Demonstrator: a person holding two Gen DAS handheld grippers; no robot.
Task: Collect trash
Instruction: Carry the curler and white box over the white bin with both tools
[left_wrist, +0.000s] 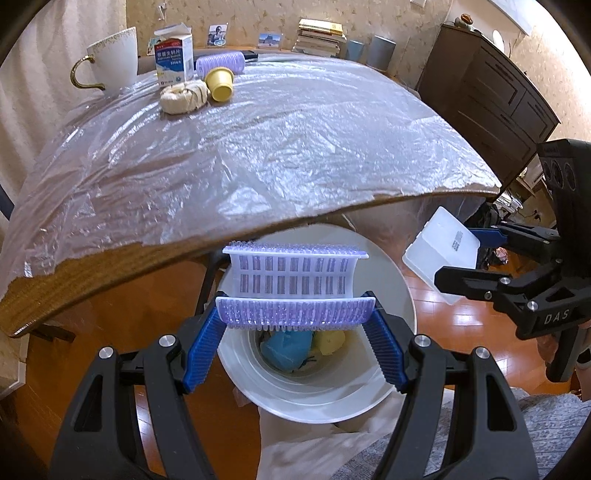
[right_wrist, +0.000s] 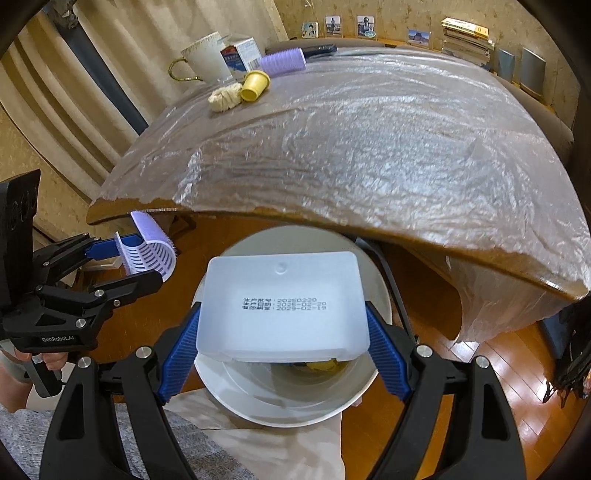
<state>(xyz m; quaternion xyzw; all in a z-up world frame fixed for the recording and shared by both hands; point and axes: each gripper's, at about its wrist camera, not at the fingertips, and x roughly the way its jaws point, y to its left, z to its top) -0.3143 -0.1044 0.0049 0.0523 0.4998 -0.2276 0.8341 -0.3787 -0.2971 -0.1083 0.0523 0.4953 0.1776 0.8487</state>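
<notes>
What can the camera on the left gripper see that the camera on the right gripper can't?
Only the left wrist view shows the blue crumpled bag lying inside the bin, plus the dark wooden cabinet.

Only the right wrist view shows the black printed date on the white plastic box, and the striped curtain.

Both show the white round bin, the purple hair-roller half, the yellow plastic cup and the white gold-handled mug.
</notes>
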